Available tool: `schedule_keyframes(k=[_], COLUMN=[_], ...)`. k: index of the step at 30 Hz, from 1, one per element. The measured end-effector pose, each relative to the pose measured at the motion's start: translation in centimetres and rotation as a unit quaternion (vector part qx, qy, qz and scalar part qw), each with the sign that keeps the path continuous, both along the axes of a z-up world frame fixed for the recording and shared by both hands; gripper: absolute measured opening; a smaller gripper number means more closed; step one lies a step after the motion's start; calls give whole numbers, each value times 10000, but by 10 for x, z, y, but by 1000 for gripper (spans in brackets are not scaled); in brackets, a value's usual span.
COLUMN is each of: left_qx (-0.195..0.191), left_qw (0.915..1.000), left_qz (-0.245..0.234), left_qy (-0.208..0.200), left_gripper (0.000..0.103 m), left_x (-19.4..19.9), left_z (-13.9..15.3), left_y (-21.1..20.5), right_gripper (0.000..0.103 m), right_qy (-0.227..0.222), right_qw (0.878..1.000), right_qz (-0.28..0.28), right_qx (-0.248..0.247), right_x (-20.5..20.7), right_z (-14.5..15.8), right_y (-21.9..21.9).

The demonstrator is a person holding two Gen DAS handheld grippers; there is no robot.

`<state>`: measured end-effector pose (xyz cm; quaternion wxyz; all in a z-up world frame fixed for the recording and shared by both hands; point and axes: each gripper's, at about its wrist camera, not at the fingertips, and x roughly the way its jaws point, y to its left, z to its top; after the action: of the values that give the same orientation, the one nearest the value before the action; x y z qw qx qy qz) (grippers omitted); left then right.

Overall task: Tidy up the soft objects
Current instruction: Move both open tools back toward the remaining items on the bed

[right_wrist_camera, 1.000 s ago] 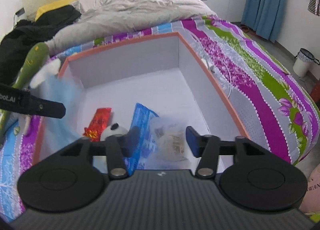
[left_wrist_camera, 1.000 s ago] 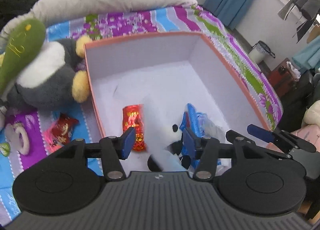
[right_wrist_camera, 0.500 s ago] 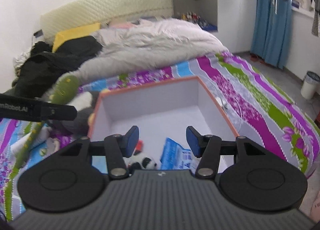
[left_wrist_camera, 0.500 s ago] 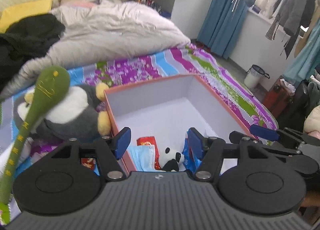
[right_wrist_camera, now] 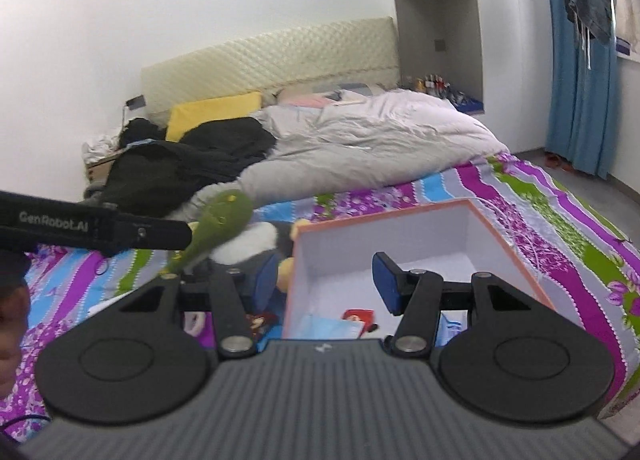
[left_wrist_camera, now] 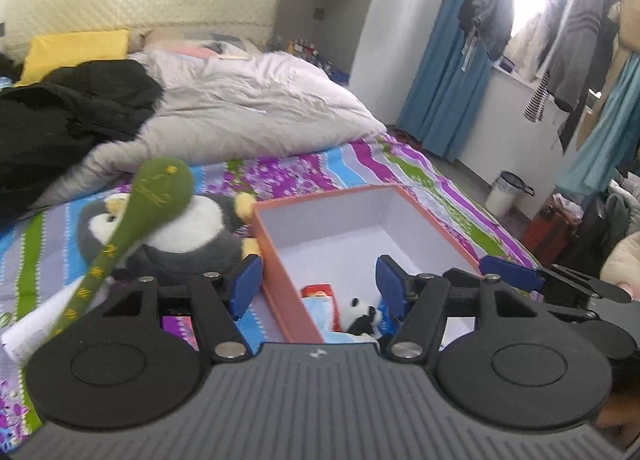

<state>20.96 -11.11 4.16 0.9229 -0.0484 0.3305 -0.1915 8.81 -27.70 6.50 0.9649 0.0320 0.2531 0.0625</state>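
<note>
My left gripper (left_wrist_camera: pixel 316 284) and right gripper (right_wrist_camera: pixel 324 280) look alike: black linkage arms with silver pivot screws, blue fingertip pads (left_wrist_camera: pixel 390 282), round black discs, a ribbed grey housing. White "GenRobot.AI" lettering (right_wrist_camera: pixel 52 217) marks the left one's side.

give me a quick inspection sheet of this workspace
surface: bed with striped floral sheet.
job's things: orange-rimmed white box holds small panda plush and red packet; grey-white penguin plush and long green plush lie outside on its left.
clutter: black clothing, rumpled grey duvet, yellow pillow.
grippers: left tool open, empty; right tool open, empty.
cables: nothing seen.
surroundings: blue curtains, hanging clothes, white bin.
</note>
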Motion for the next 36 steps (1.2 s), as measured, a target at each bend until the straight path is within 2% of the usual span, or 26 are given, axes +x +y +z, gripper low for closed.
schedule_keyframes(k=[4, 7, 14, 17, 20, 27, 36], left_qx=[-148, -100, -66, -109, 21, -116, -8], left_qw=[9996, 9991, 9979, 9975, 9962, 9931, 9822], left_qz=[221, 331, 620, 691, 874, 1128, 1651], left_qy=[-123, -242, -189, -77, -14, 313, 900], left_gripper=[68, 68, 68, 68, 68, 68, 68], left_x=[-18, -33, -63, -73, -80, -97, -116], left_z=[6, 7, -9, -21, -33, -66, -117], left_y=[24, 36, 61, 73, 82, 110, 150], right_gripper=[55, 55, 55, 55, 55, 55, 55], right_qy=[52, 52, 165, 242, 351, 705, 1138], right_qw=[9998, 9997, 9993, 9990, 9985, 9954, 9906], right_qz=[44, 127, 302, 372, 428, 639, 743], right_qx=[179, 192, 156, 46, 55, 89, -166], right_x=[-9, -16, -31, -36, -41, -53, -61], right_z=[-4, -6, -19, -26, -36, -61, -101], right_y=[12, 22, 43, 52, 61, 83, 108])
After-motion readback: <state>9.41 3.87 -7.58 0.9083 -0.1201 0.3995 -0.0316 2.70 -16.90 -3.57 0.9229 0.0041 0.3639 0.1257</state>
